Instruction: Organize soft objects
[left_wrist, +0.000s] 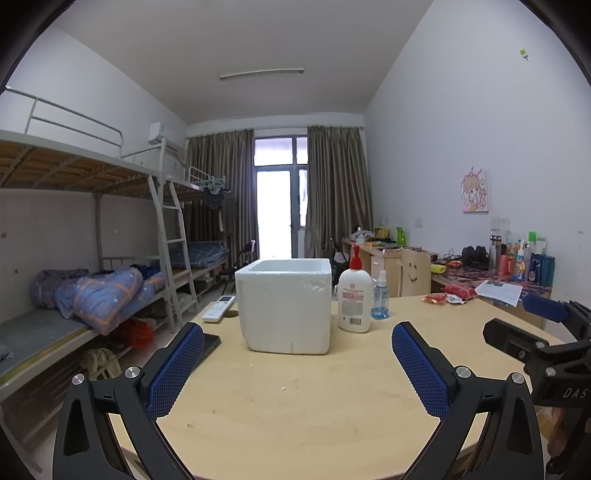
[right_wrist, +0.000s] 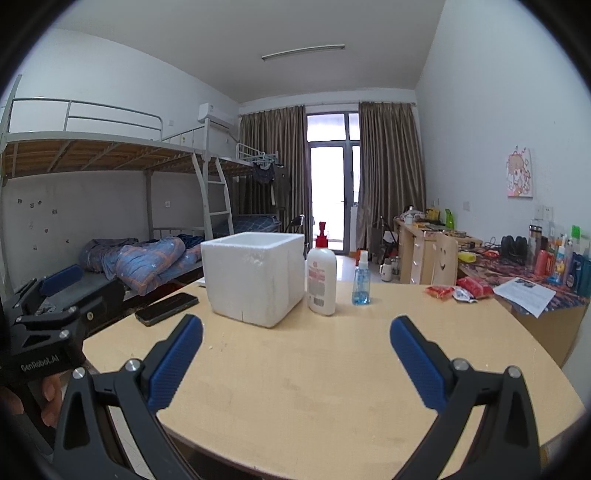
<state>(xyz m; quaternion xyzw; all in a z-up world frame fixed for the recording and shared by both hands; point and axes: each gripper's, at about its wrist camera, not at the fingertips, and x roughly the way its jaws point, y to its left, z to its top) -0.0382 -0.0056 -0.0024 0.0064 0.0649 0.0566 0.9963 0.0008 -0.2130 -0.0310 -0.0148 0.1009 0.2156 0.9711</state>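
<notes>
The left gripper (left_wrist: 297, 363) is hovering over the near part of the wooden table (left_wrist: 314, 398) with its blue-padded fingers (left_wrist: 176, 369) spread wide and nothing lying between them; the right gripper (right_wrist: 296, 360) is hanging over the same tabletop (right_wrist: 325, 369), its jaws likewise gaping and bare. Each camera is catching only a slice of the other tool at its frame edge, partly cut off. A white foam box (left_wrist: 284, 304) is standing upright near the middle of the table, its open top facing up, but its inside is hiding behind the near wall in both views, so whatever it is holding cannot be told. Just beside it on the right a white lotion bottle (left_wrist: 354, 295) with a red pump is standing, and next to that a small blue spray bottle (left_wrist: 379, 297). Small red packets (right_wrist: 458, 290) are lying near the far right edge of the table, too small and blurred to make out what they are or whether they are soft. A white remote (left_wrist: 218, 308) is resting left of the box, hidden behind it in the right wrist view. A dark phone (right_wrist: 167, 308) is lying by the left edge, mostly covered by a finger in the left wrist view.
</notes>
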